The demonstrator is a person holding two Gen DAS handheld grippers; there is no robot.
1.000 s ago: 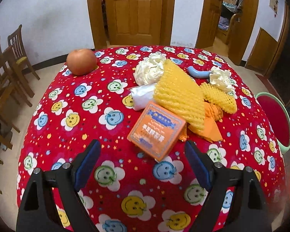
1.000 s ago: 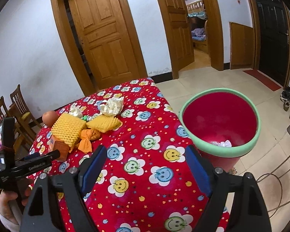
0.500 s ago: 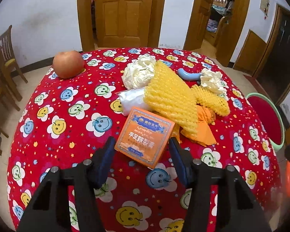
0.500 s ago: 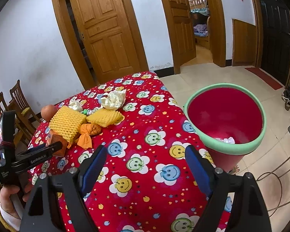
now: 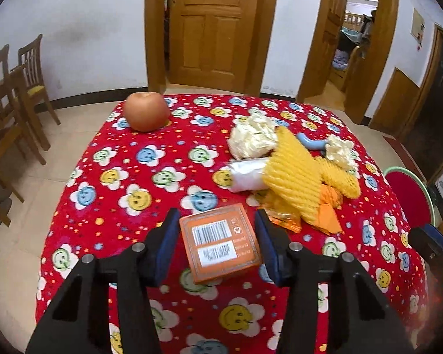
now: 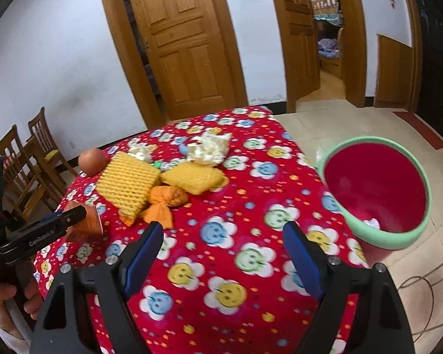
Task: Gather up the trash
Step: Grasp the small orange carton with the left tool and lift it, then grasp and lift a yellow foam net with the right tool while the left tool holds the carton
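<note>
My left gripper (image 5: 217,242) is shut on an orange box (image 5: 221,246) with barcode labels and holds it above the red smiley tablecloth (image 5: 138,177). From the right wrist view the box (image 6: 84,221) sits in the left gripper's fingers (image 6: 59,221). My right gripper (image 6: 223,253) is open and empty over the table's near edge. Trash lies mid-table: yellow foam nets (image 5: 292,177) (image 6: 127,187), an orange wrapper (image 6: 164,200), crumpled white paper (image 5: 252,140) and a silver packet (image 5: 248,174). The red bin with a green rim (image 6: 378,194) stands on the floor to the right.
An apple (image 5: 146,110) sits at the table's far left corner. A blue object (image 5: 310,143) lies behind the nets. Wooden chairs (image 5: 17,97) stand at the left wall. Wooden doors (image 5: 218,26) are behind the table. A cable (image 6: 428,283) lies on the floor.
My left gripper has closed on the orange box and lifted it; its barcode side now faces up. The right gripper has swung a little left, still open.
</note>
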